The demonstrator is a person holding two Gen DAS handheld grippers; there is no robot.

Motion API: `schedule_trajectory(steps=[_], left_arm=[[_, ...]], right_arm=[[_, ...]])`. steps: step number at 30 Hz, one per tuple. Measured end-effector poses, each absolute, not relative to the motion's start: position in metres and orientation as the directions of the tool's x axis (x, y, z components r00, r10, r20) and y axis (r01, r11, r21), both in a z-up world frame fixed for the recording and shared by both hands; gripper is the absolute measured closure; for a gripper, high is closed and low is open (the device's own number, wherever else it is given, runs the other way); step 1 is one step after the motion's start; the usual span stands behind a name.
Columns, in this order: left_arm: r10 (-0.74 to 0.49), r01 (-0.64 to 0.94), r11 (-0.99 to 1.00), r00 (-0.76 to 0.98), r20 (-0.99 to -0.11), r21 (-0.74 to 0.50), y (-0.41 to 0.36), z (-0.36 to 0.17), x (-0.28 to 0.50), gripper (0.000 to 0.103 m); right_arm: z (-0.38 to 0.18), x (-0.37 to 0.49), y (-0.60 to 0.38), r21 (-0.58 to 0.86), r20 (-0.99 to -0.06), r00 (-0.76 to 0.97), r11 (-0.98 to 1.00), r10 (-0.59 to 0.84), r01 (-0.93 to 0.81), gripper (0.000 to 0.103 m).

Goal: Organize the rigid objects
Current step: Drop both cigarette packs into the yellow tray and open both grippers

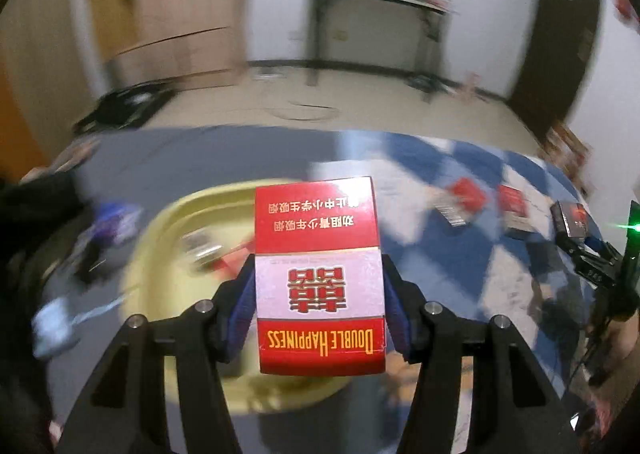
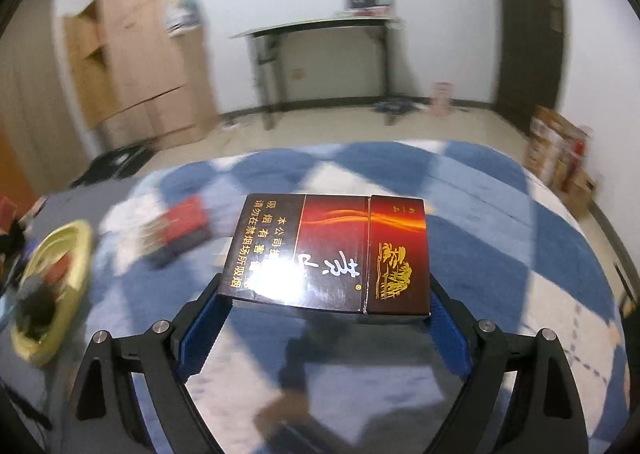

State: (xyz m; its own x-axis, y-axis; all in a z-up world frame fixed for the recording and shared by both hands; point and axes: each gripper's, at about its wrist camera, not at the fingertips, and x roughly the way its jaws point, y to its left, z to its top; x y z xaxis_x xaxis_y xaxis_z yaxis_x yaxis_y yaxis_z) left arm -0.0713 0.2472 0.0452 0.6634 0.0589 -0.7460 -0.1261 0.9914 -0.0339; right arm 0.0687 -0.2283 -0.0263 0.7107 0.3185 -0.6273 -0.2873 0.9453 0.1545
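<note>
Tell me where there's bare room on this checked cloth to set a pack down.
Free: the checked cloth right of the dark pack. Crowded: the yellow tray, already holding items, and the loose red packs on the cloth beside it.

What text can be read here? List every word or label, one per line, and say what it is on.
"DOUBLE HAPPINESS": upside down on the red box clamped in the left tool.
"劝阻青少年吸烟": same red box, upside down.
Red double-happiness character: its white band.
"吸烟有害": on the dark box gripped by the right tool, partly under glare.
"请勿在禁烟场所吸烟": same dark box.
The boxes on the checkered cloth: too blurred to read.
</note>
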Motion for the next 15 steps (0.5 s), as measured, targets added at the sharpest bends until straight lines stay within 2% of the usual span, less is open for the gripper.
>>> schedule_trajectory(steps=[4, 9, 12, 15], left_arm=[[0.155, -0.268, 0.963, 0.616, -0.773, -0.020, 0.318, 0.023, -0.100, 0.045], [0.127, -0.335, 0.937, 0.598, -0.791, -0.103, 0.352, -0.010, -0.095, 0.045], [0.127, -0.303, 0.951, 0.583, -0.803, -0.069, 0.350, -0.020, -0.077, 0.045], [0.112, -0.293, 0.953, 0.572, -0.812, -0.075, 0.353, -0.031, -0.053, 0.045]], right_arm=[[0.004, 0.052, -0.153, 0.155, -0.623, 0.629, 0.862, 0.464, -0.483, 0.012], [0.035, 0.039, -0.045, 0.189, -0.633, 0.457, 0.696, 0.625, -0.692, 0.012], [0.040, 0.035, 0.018, 0.172, -0.672, 0.363, 0.612, 0.646, -0.772, 0.012], [0.035, 0.033, 0.072, 0.114, -0.741, 0.306, 0.561, 0.597, -0.820, 0.012]])
